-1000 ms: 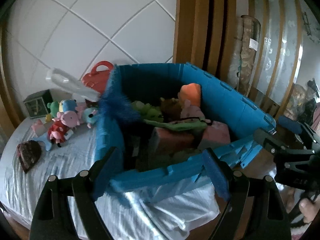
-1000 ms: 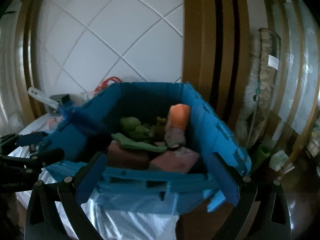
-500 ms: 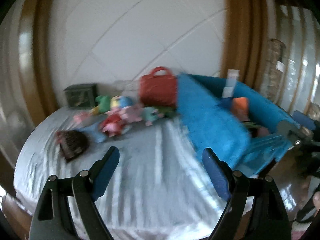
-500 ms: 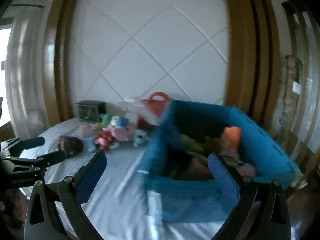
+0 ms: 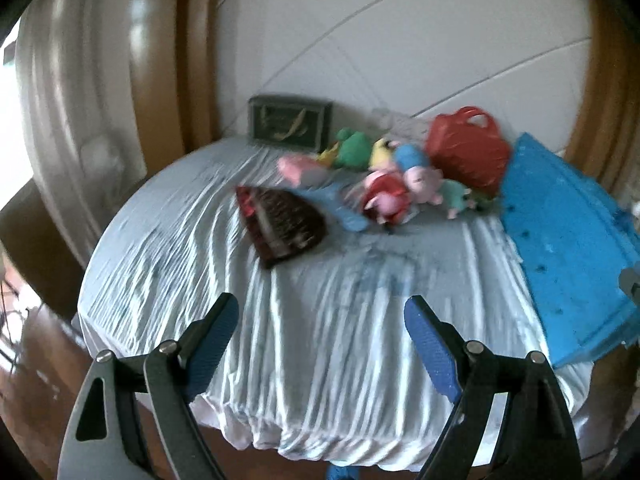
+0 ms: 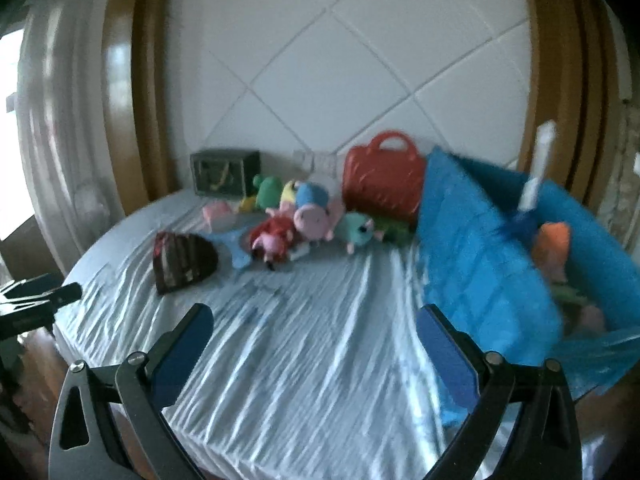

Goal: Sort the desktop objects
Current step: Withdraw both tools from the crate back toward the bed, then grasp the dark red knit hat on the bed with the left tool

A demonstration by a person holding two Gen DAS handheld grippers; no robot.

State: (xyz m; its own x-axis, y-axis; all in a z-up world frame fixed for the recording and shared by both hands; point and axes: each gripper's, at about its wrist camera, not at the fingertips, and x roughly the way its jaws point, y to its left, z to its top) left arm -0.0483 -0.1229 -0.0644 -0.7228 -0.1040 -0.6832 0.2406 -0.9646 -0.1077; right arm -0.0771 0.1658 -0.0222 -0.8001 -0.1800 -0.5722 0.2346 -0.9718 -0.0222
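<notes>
While empty, both grippers' fingers (image 5: 216,336) hover spread.

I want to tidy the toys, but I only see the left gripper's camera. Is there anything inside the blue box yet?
Observer: Yes. The right wrist view looks into the blue box, and an orange plush toy sits inside.
Operator: Is anything sticking out of it?
Observer: A white-handled duster with blue fluff pokes up over the rim.
Operator: Is the other gripper holding a toy?
Observer: No. The right gripper is open and holds nothing.
</notes>
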